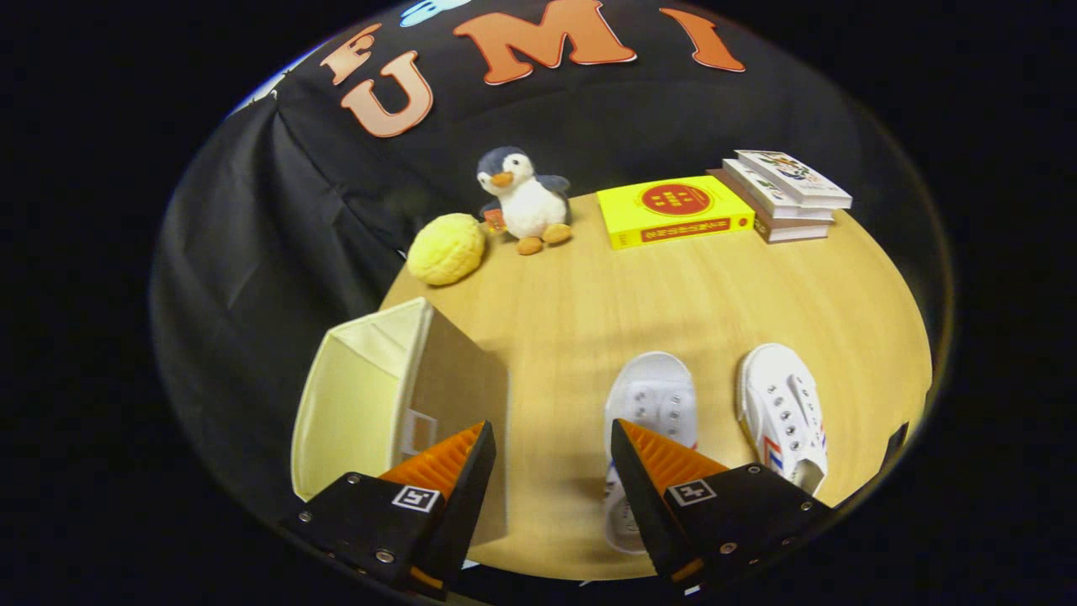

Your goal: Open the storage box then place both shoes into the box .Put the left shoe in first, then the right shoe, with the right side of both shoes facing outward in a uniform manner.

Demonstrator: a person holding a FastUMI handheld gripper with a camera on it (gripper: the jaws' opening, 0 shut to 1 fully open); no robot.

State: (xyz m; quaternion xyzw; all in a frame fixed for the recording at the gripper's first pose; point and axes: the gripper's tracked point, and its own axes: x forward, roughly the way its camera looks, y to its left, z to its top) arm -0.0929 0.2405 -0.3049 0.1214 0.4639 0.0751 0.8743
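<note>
An open-topped fabric storage box (370,396) with a cream lining stands on the wooden table (673,286), beside and partly under my left finger. Two white lace-less sneakers lie toe-away on the table. The nearer shoe (652,404) sits just ahead of my right finger, which covers its heel end. The other shoe (782,412), with red and blue side stripes, lies further right. My gripper (551,438) hovers above the table, open, with bare tabletop between the fingers and nothing held.
At the table's far edge sit a yellow round plush (446,248), a penguin plush (523,202), a yellow book (673,210) and a stack of books (787,194). Black cloth walls hang behind and to the left.
</note>
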